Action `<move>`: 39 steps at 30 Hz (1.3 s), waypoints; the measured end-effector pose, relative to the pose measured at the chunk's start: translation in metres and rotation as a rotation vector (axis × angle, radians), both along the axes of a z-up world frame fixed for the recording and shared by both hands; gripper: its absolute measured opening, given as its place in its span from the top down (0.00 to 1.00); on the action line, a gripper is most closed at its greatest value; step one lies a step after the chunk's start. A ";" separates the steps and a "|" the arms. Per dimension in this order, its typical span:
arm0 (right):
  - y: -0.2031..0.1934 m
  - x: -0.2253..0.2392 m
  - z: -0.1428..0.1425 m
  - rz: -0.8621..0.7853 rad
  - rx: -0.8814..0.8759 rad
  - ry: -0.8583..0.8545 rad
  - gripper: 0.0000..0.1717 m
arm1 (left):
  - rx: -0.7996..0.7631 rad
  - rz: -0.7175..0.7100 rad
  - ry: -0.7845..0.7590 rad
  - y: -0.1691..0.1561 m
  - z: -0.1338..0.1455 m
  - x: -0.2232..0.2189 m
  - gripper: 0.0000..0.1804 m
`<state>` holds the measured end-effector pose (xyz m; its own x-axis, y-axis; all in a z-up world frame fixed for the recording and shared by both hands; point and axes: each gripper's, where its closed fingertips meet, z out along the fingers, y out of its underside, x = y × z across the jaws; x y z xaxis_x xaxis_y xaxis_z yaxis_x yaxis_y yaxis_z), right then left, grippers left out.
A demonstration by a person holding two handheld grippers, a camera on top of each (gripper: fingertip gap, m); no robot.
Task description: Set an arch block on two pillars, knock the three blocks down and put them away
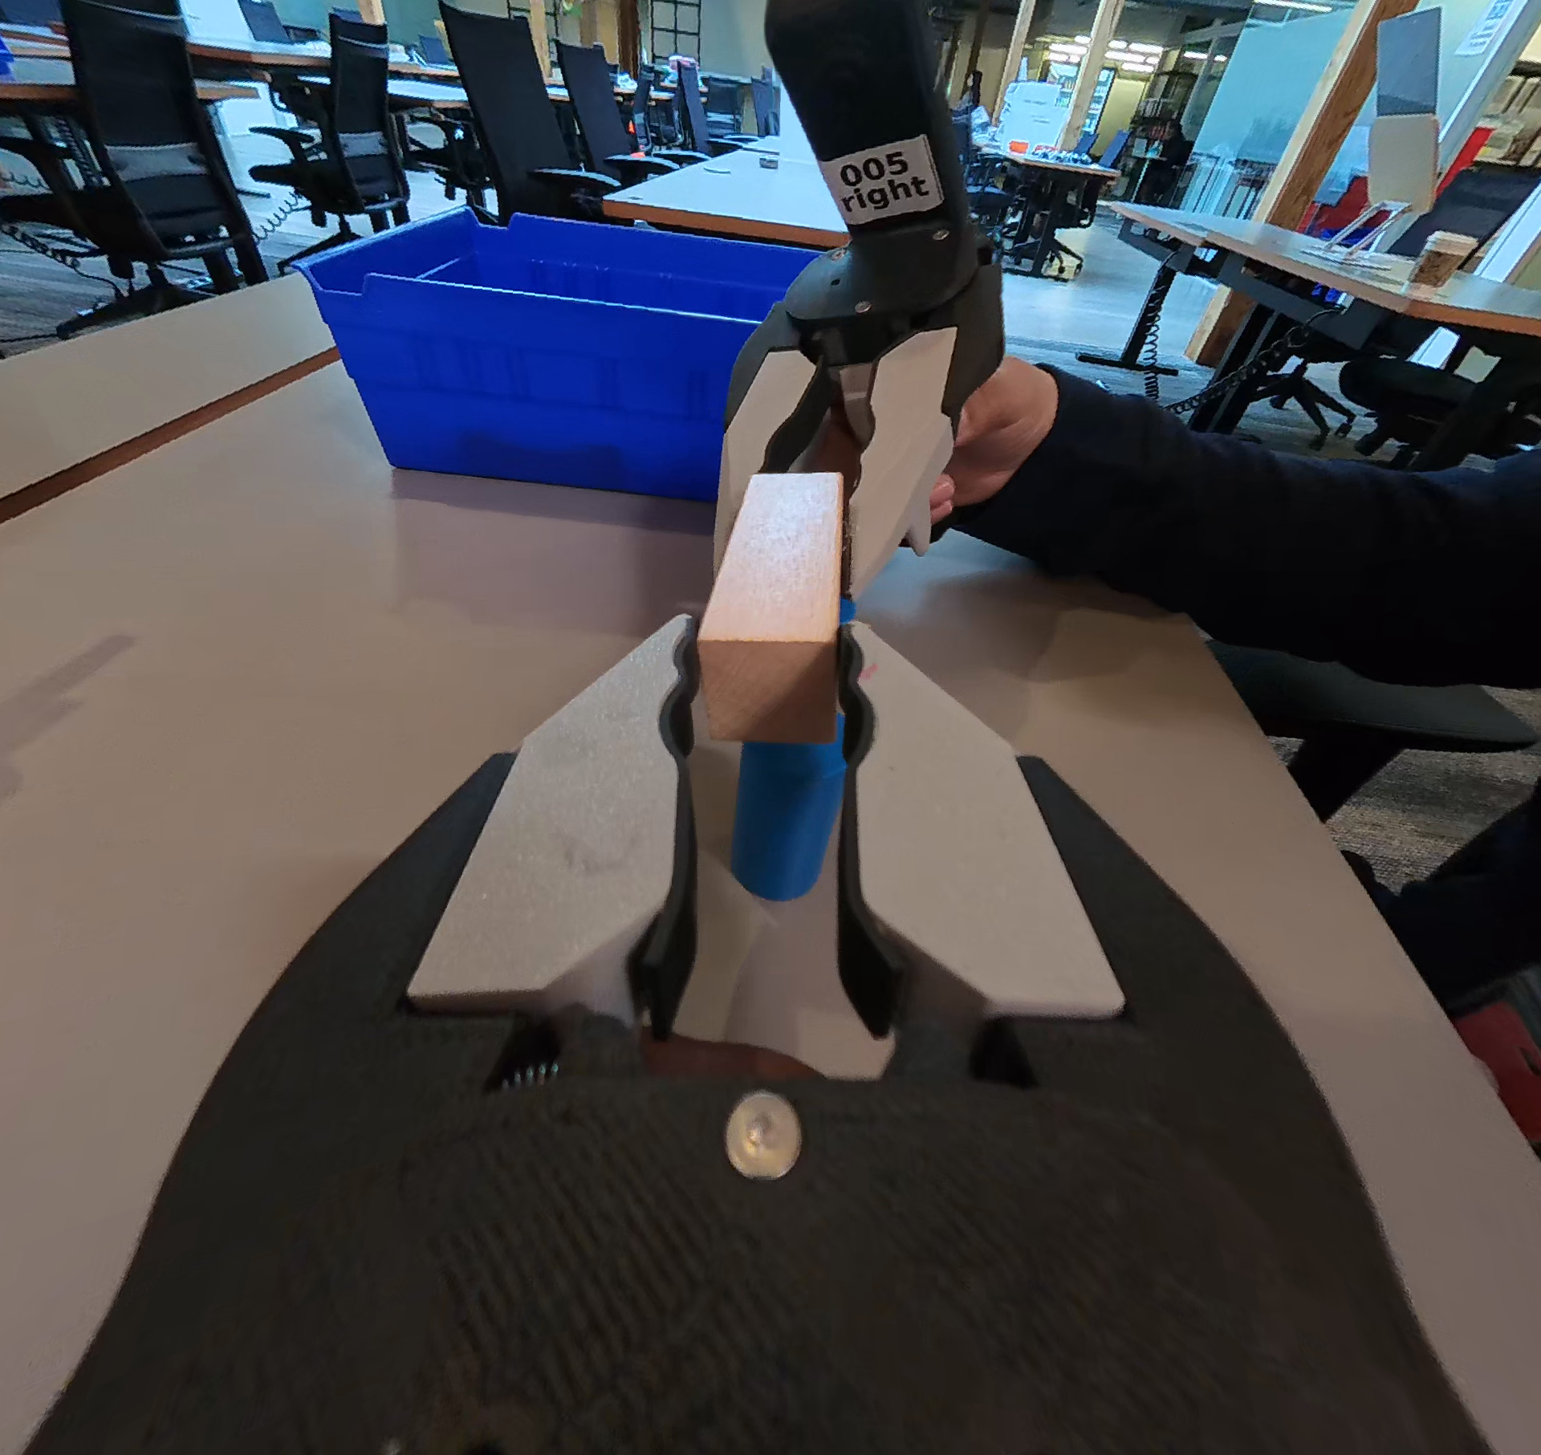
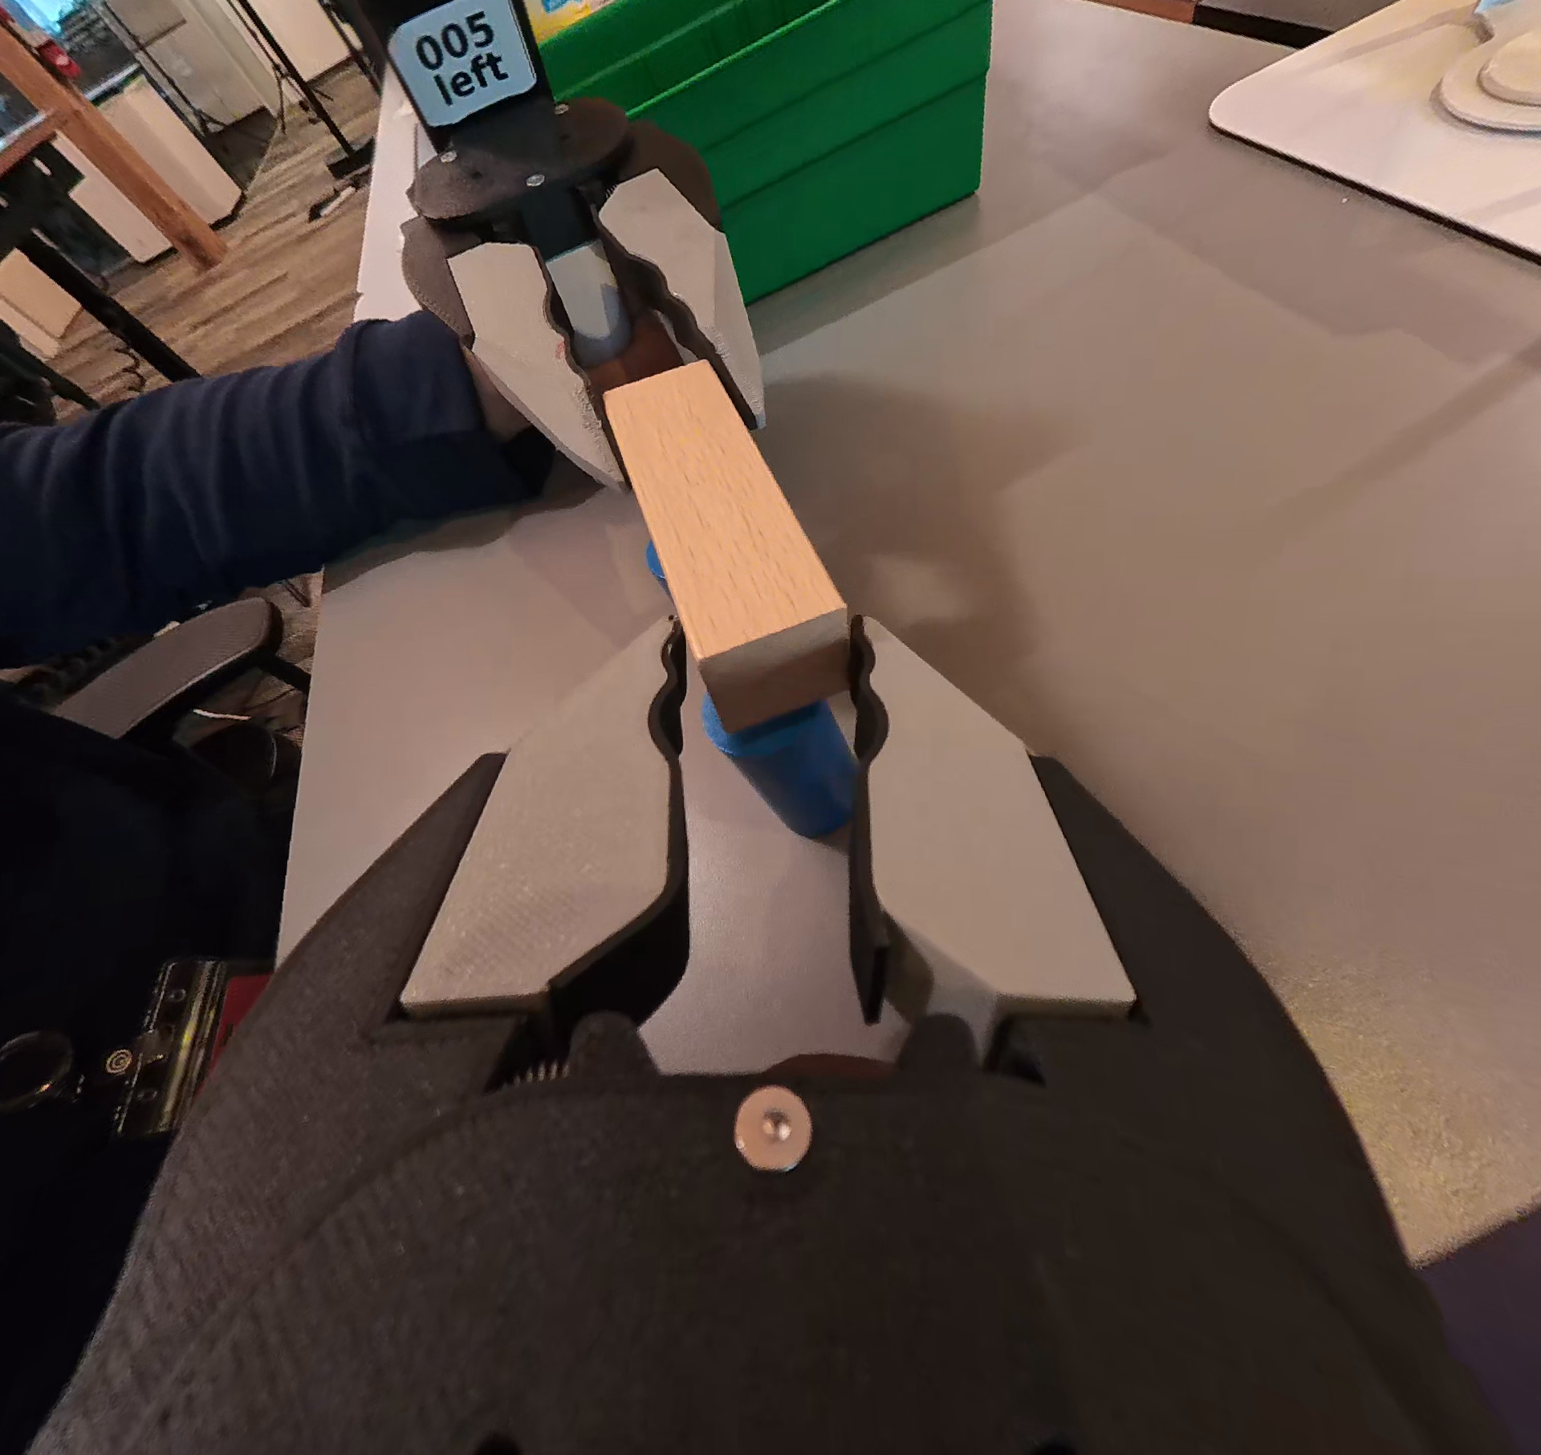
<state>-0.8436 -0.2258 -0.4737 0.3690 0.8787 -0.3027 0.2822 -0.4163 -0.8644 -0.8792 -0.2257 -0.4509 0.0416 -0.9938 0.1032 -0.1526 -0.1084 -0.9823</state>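
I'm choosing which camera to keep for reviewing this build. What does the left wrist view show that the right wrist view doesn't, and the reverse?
Only the left wrist view: a blue bin on the table, rows of black office chairs and desks behind it.

Only the right wrist view: a green bin and a white tray at the table's far side.

Both: the wooden arch block resting on blue pillars, one tool at each of its ends, the grey table, and a dark sleeve.

A long pale wooden arch block (image 2: pixel 724 523) lies flat across two upright blue cylindrical pillars (image 2: pixel 784 773), one under each end, on the grey table (image 2: pixel 1167 498).
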 end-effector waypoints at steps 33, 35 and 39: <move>-0.002 0.001 -0.007 0.009 -0.021 -0.022 0.77 | 0.054 0.025 0.030 -0.004 -0.007 0.001 0.83; -0.002 0.001 -0.006 0.009 -0.024 -0.018 0.77 | 0.057 0.028 0.035 -0.004 -0.008 0.001 0.83; -0.002 0.001 -0.006 0.010 -0.025 -0.017 0.77 | 0.064 0.032 0.040 -0.005 -0.009 0.001 0.83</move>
<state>-0.8423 -0.2281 -0.4801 0.3659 0.8747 -0.3179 0.3013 -0.4345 -0.8488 -0.8786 -0.2304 -0.4594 0.0767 -0.9964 0.0370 -0.1897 -0.0510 -0.9805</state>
